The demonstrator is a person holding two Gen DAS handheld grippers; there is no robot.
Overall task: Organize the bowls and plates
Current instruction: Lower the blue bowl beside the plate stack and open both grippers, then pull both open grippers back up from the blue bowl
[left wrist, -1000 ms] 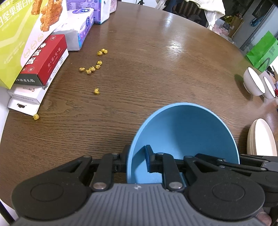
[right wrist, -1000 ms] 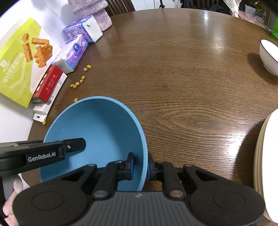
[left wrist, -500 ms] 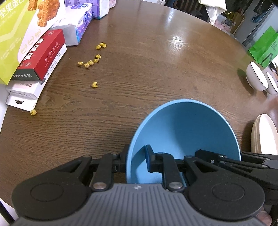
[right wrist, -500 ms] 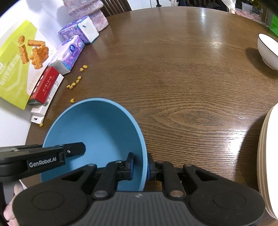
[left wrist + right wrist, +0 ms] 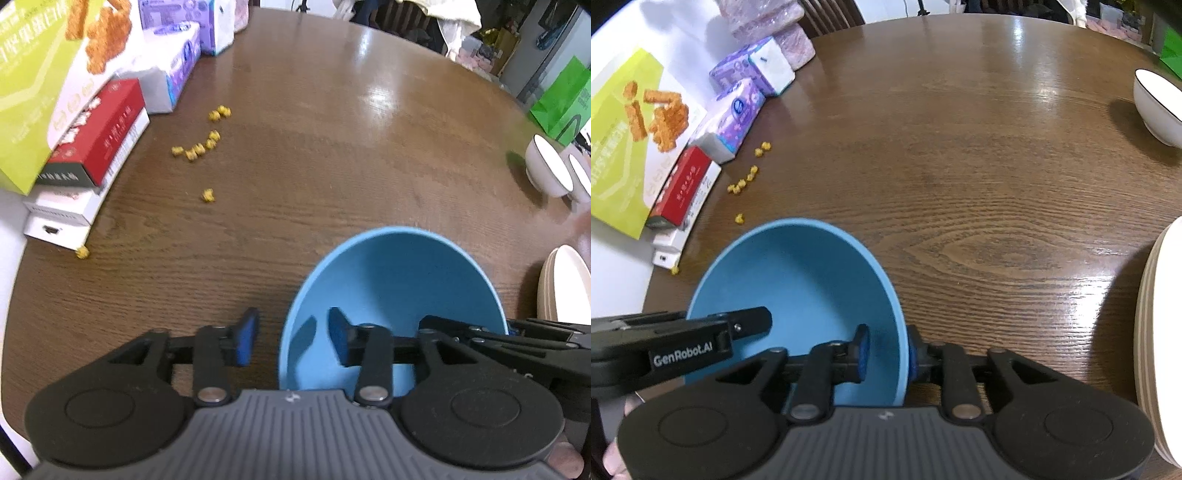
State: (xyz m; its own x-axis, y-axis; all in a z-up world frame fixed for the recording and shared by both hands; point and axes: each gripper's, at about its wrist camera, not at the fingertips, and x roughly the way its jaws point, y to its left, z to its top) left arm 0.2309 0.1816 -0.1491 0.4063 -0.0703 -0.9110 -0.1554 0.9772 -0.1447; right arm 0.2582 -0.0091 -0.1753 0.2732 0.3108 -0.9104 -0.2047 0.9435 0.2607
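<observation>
The round blue plastic bowl sits on the brown wood-grain counter with its near rim between the fingers of both tools. The left hand-held gripper straddles the bowl's left wall: one blue pad stands outside, clear of it, the other inside, and the jaws are opening with a visible gap on both sides. The right hand-held gripper straddles the right wall; its jaws are also opening, the inner pad off the wall, the outer pad just beside it, contact unclear. Both tools tilt steeply down toward the counter, side by side. A fingertip shows at the left tool's lower edge.

The blue bowl is empty. To the right stands a stack of cream plates; farther off sits a white bowl with a dark rim. Small yellow snack pieces lie scattered near a red box.
</observation>
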